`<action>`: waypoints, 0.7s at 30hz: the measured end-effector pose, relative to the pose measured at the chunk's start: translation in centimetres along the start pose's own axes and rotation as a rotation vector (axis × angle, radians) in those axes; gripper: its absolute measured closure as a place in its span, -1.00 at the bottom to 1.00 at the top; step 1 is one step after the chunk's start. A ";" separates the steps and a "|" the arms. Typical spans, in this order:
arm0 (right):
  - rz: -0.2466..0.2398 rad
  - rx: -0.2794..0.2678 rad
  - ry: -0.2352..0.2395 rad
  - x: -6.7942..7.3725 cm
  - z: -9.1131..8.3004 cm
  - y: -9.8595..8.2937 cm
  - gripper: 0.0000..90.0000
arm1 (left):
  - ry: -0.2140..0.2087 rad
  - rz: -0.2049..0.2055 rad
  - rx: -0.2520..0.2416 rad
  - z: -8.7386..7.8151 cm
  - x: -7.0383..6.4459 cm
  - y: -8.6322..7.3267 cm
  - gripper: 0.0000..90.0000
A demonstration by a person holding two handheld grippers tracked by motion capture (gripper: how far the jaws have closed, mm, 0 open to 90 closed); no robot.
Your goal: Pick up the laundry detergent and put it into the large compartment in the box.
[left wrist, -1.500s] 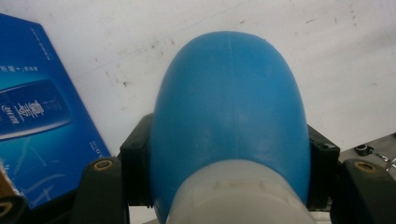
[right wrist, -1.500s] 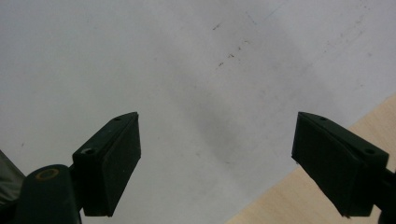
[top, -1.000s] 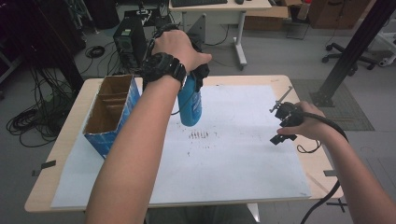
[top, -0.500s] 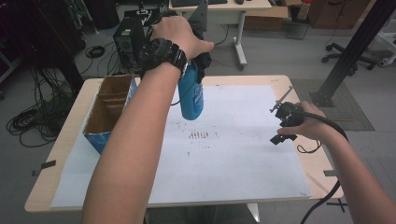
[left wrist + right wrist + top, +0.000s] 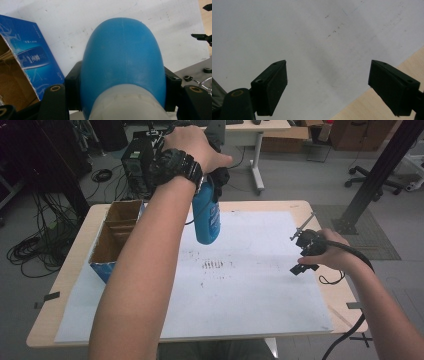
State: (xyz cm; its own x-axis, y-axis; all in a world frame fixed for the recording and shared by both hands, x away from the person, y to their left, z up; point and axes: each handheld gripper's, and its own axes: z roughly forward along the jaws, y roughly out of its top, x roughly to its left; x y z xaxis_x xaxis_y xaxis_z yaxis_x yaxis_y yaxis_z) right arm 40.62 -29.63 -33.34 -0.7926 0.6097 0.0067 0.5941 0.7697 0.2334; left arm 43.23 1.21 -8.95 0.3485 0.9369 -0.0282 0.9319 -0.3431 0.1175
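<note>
A blue bottle (image 5: 206,217) with a white neck hangs upright above the white sheet (image 5: 250,290), just right of the box. My left gripper (image 5: 216,176) is shut on its upper part, under a hand that wears a black watch. In the left gripper view the bottle (image 5: 122,55) sits between the two black jaws of the left gripper (image 5: 122,93), its base pointing down at the sheet. My right gripper (image 5: 299,252) stands open low over the sheet's right edge, and the right gripper (image 5: 329,75) has nothing between its jaws.
An open blue cardboard box (image 5: 115,240) with a brown inside stands at the table's left; the box (image 5: 32,57) is close beside the bottle. Small dark marks (image 5: 214,265) dot the sheet's middle. A black stand (image 5: 370,185) rises off the right corner.
My left gripper has lifted the blue bottle higher and a little toward the back. The right gripper has stayed where it was, still open.
</note>
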 end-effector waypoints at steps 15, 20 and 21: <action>0.008 0.004 0.004 0.1 0.1 0.1 -0.65 | 0.007 0.004 0.010 -1.2 0.0 -0.1 -0.17; 0.006 0.001 0.002 0.1 0.1 0.1 -0.65 | 0.005 0.002 0.016 -1.0 0.0 -0.1 -0.17; 0.008 0.002 0.003 0.1 0.1 0.1 -0.65 | 0.006 0.001 0.018 -1.0 0.1 -0.1 -0.17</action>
State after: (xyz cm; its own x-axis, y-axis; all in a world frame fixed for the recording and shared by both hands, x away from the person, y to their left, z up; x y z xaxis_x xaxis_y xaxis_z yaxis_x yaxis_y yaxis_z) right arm 40.62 -29.53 -33.38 -0.7883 0.6152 0.0112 0.6005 0.7653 0.2318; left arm 43.08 1.35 -7.96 0.3487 0.9370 -0.0219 0.9333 -0.3450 0.0999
